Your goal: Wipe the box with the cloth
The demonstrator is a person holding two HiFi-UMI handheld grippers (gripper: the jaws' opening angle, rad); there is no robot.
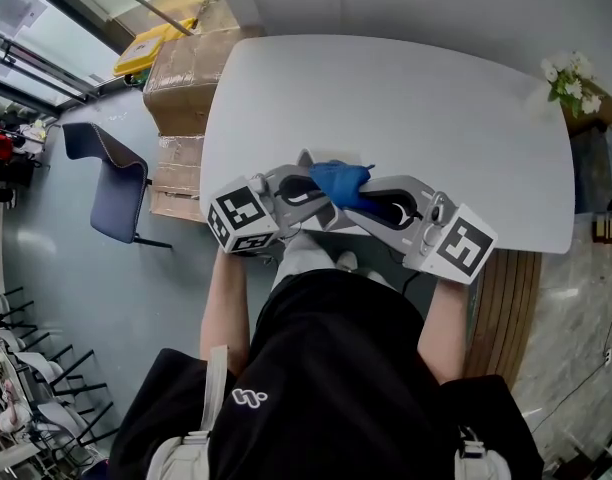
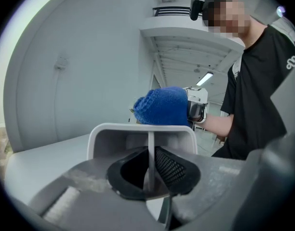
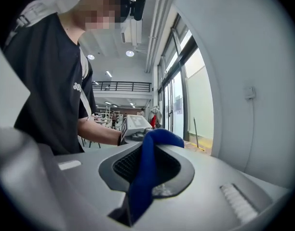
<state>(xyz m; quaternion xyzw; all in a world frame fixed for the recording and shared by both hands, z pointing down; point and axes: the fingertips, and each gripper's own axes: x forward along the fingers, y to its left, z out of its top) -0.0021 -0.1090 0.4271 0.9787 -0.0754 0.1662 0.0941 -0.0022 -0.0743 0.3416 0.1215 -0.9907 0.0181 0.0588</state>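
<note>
Both jaw pairs clamped

Head view: left gripper [image 1: 314, 194], right gripper [image 1: 364, 204] meet over white rounded table [image 1: 436, 118], blue terry cloth [image 1: 338, 181] btwn them. Left gripper view: we see jaws shut on pale grey plastic box [image 2: 138, 131] wall. Right gripper view: jaws pinch the cloth

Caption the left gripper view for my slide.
Left gripper shut on the box wall; right gripper holds the cloth by the far rim.
</note>
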